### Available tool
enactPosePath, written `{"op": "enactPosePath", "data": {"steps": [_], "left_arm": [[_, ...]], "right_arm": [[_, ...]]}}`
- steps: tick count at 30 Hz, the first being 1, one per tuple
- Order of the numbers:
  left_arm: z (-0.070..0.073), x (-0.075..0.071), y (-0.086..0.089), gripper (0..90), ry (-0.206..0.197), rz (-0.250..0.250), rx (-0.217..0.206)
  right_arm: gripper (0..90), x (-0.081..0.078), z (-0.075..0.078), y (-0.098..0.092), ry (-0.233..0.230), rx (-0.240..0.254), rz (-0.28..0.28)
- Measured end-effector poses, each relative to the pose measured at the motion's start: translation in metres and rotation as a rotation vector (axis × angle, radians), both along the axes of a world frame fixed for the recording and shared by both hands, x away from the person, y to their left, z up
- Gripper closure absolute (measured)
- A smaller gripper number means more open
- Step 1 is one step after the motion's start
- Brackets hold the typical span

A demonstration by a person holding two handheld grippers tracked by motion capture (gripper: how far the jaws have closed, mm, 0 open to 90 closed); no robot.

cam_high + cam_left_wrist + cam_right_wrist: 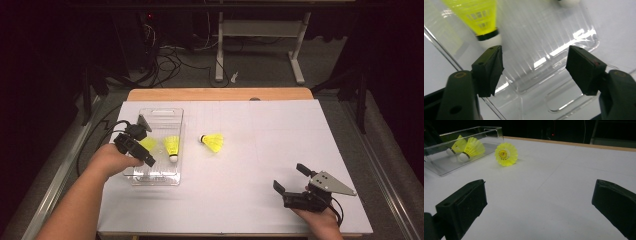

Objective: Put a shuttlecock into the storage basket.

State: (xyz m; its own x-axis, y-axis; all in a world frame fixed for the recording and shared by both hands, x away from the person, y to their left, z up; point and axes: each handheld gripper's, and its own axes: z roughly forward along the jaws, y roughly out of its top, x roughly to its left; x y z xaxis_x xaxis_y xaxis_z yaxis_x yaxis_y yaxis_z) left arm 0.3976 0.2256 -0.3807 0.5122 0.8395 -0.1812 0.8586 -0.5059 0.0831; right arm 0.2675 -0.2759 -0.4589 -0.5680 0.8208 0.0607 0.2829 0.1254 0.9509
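A clear plastic tray (160, 116) sits at the left of the white table. Two yellow shuttlecocks lie in it: one (172, 146) in plain sight, the other (148, 144) partly behind my left gripper (145, 147). That gripper hangs over the tray, open, with nothing between its pads. In the left gripper view the jaws (535, 67) frame the bare tray floor (554, 50), and a shuttlecock (480, 20) lies just beyond the left pad. A third shuttlecock (213, 141) lies on the table right of the tray. My right gripper (289, 177) rests open near the front right.
The white sheet (280, 130) has free room in the middle and on the right. In the right gripper view (539, 200) the loose shuttlecock (506, 154) shows its open skirt beside the tray (494, 132). Cables and desk legs (219, 55) lie beyond the table's far wooden edge.
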Motion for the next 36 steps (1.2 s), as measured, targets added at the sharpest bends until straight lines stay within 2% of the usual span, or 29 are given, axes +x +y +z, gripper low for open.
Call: {"op": "enactPosePath", "data": {"steps": [3, 10, 18, 25, 36], "left_arm": [[0.004, -0.003, 0.0, 26.2, 0.005, -0.005, -0.02], [0.011, -0.012, -0.003, 20.4, 0.002, -0.021, -0.029], [0.017, -0.023, -0.004, 14.2, -0.013, -0.026, -0.023], [0.019, -0.029, -0.007, 0.8, -0.012, -0.033, -0.004], [0.022, -0.044, -0.007, 0.8, 0.009, -0.027, 0.018]], "right_arm": [[0.4, 0.0, 0.0, 0.0, -0.004, -0.001, 0.001], [0.4, 0.0, 0.0, 0.0, -0.004, -0.001, 0.0], [0.4, -0.001, 0.001, 0.001, -0.008, 0.001, 0.0], [0.4, -0.002, 0.001, 0.001, -0.008, -0.001, 0.001], [0.4, -0.002, 0.002, 0.001, -0.012, -0.004, 0.003]]}}
